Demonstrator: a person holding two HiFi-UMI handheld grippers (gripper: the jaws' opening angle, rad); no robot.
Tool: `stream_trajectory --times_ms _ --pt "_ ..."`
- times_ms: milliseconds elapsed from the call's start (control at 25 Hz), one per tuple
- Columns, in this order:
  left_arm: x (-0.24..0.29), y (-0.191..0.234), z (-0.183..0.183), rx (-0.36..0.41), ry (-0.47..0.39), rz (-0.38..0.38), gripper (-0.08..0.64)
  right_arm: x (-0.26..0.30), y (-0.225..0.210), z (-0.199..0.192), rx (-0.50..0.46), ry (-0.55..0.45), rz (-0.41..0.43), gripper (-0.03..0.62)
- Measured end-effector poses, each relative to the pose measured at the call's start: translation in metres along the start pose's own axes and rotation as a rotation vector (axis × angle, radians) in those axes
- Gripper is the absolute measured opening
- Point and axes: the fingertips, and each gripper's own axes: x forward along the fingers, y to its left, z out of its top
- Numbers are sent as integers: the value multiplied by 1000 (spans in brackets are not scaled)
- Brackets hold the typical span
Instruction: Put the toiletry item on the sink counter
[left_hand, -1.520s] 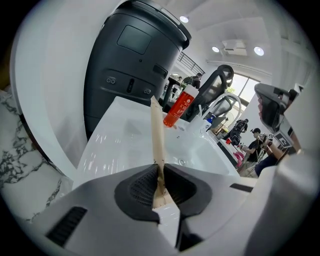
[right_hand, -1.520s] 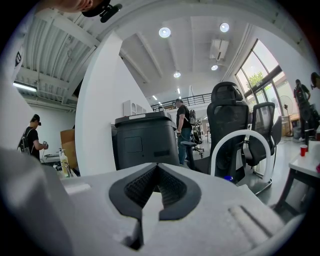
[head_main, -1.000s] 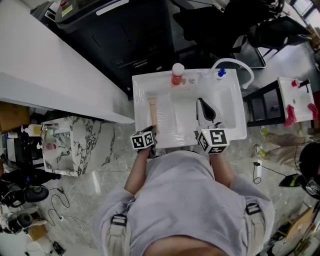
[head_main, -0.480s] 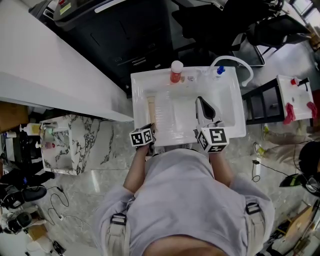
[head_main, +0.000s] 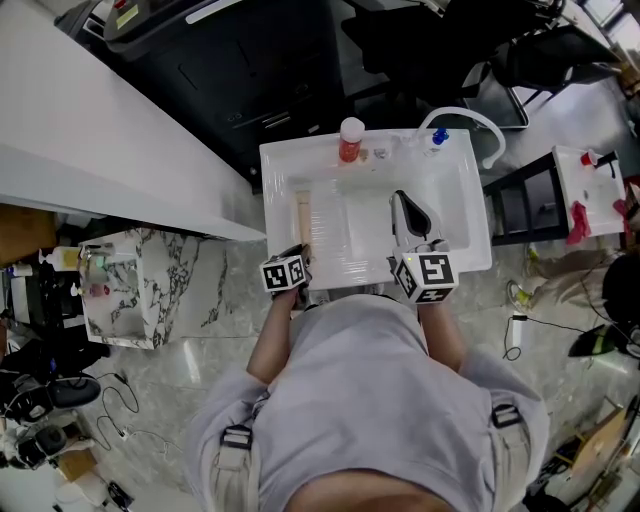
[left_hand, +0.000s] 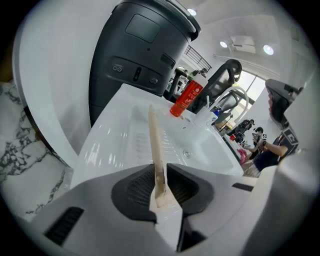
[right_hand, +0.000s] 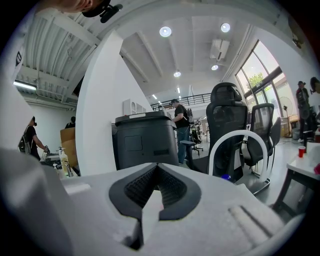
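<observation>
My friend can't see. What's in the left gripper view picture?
The left gripper is shut on the near end of a thin pale stick, which points out over the white sink counter. A red bottle stands at the counter's far edge, near a curved white faucet.

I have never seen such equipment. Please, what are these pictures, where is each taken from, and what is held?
No robot: a person at a white sink holds tongs in each hand. One picture comes from a camera on the person's head, looking down; the other two from cameras riding on the tongs. The left tongs are shut on a beige stick, over the sink's left side. The right tongs are shut, empty. A red bottle stands at the sink's back edge.
</observation>
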Motion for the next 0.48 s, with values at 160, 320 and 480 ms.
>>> stream_trajectory --times_ms 160,320,480 --pt "-3 4 4 29 -10 32 87 0 2 0 0 -2 4 5" --pt "-7 3 11 20 -37 30 87 1 3 1 0 -2 8 5" --pt "-16 -1 24 26 -78 34 81 2 4 0 2 -1 14 5"
